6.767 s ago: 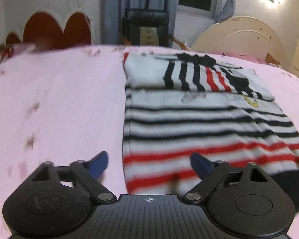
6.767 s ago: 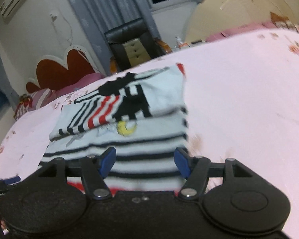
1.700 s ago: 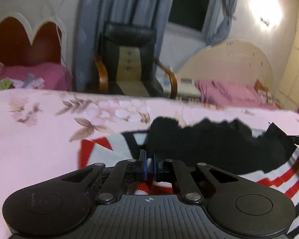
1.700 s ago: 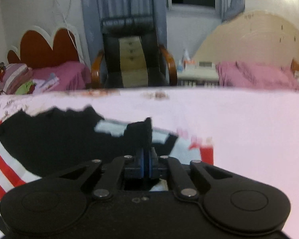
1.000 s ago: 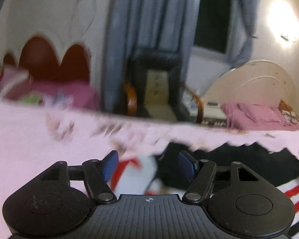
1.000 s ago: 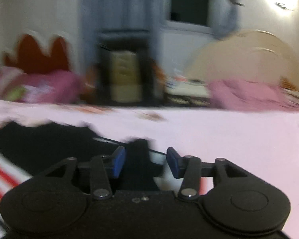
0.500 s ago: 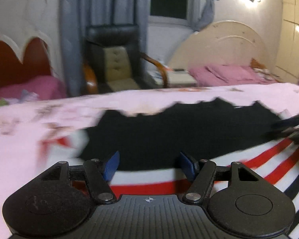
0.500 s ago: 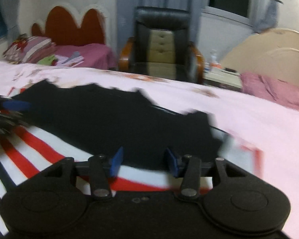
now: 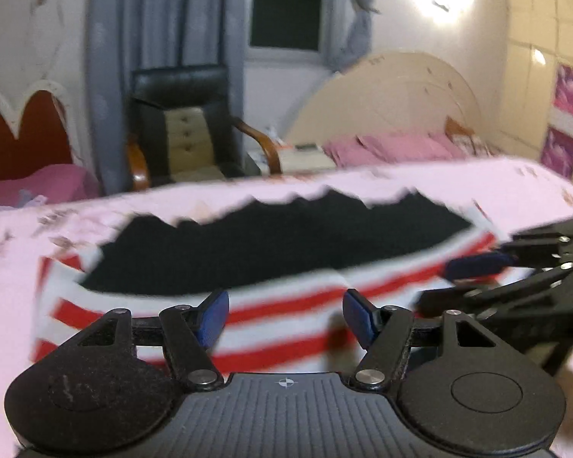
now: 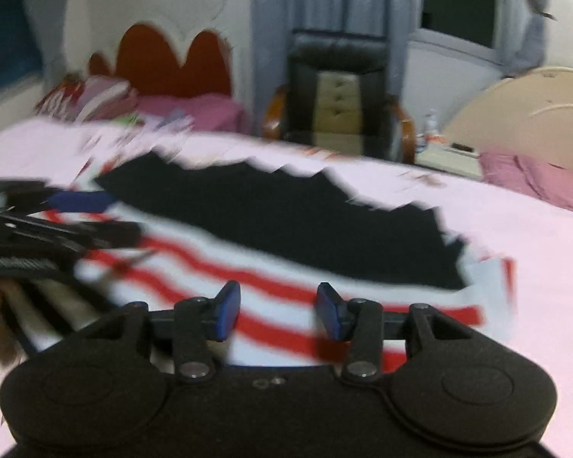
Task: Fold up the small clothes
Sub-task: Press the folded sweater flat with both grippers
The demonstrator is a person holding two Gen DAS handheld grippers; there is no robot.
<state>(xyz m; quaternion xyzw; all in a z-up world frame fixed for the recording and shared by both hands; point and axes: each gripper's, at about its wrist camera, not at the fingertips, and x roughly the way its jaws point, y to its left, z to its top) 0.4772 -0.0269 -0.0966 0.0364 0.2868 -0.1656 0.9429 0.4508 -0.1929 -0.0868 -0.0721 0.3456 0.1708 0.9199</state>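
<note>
Red-and-white striped garment (image 9: 286, 305) with a jagged black panel lies flat on the pink bedsheet (image 9: 515, 187). Your left gripper (image 9: 285, 315) and right gripper (image 10: 279, 310) are both spread, holding nothing.

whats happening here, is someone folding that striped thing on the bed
Yes. A person with a handheld claw in each hand is folding a small striped garment on a pink bedsheet. It lies flat with its black hem band on the far side. The left claw and right claw are both open above the red stripes, holding nothing.
</note>
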